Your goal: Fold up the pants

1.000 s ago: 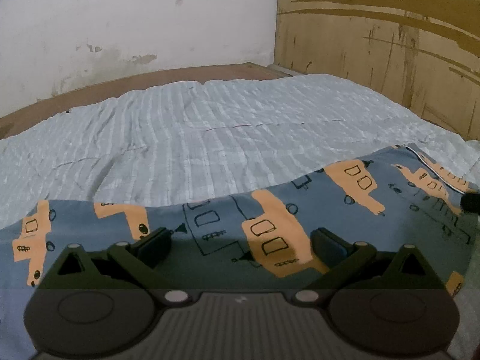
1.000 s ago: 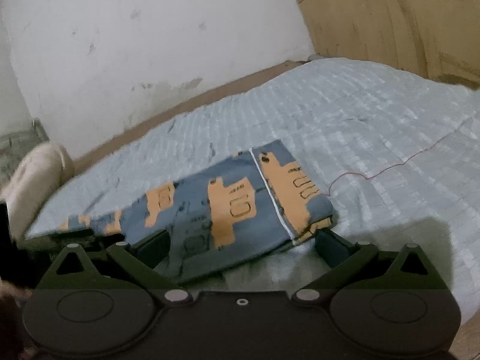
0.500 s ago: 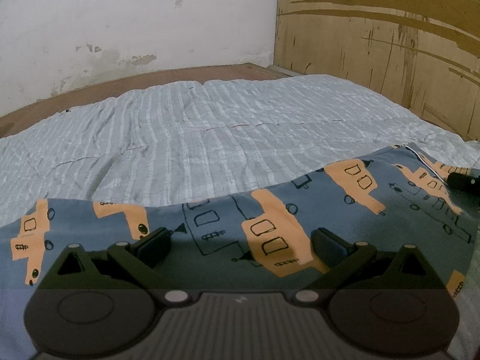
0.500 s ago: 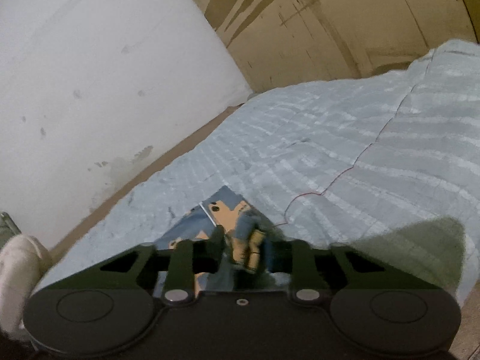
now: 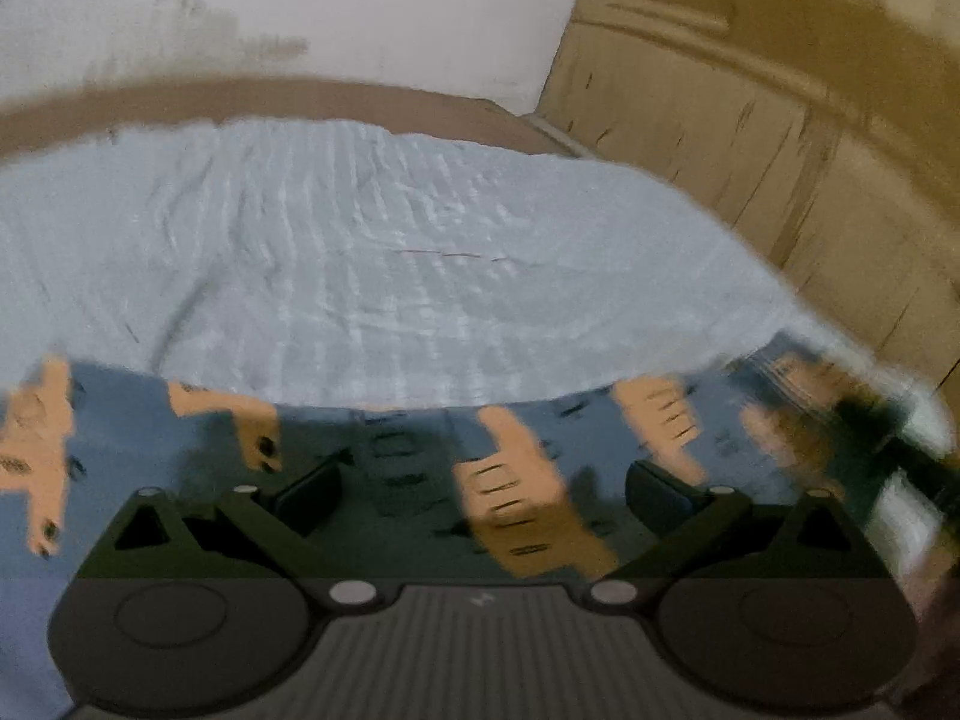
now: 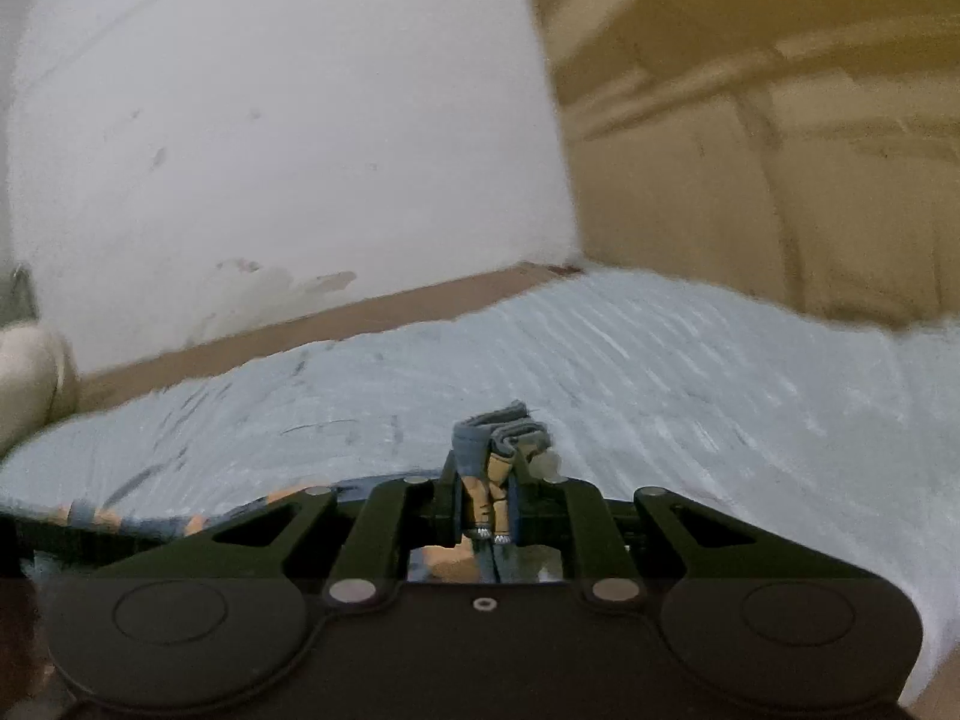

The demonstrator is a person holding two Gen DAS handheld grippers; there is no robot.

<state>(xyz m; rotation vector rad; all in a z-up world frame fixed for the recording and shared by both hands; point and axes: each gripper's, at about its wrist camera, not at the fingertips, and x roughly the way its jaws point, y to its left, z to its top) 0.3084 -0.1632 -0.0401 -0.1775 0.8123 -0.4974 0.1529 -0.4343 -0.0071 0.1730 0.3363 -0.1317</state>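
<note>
The pants (image 5: 420,456) are blue-grey with orange vehicle prints and lie across the near part of the bed. My left gripper (image 5: 483,489) is open, its jaws wide apart just above the middle of the pants. My right gripper (image 6: 489,501) is shut on a bunched end of the pants (image 6: 498,438), which sticks up between the jaws; more fabric trails off to the left (image 6: 150,516). In the left wrist view the right gripper (image 5: 888,438) shows blurred at the pants' right end.
The bed has a light blue striped cover (image 5: 390,240). A wooden headboard (image 5: 780,138) rises on the right and a white wall (image 5: 300,0) stands behind. A brown bed frame edge (image 6: 312,324) runs along the wall. A pale cushion (image 6: 30,372) lies at the far left.
My right gripper closed on the end of the pants and has lifted it off the bed. My left gripper stayed open and the view tilted a little, now blurred.
</note>
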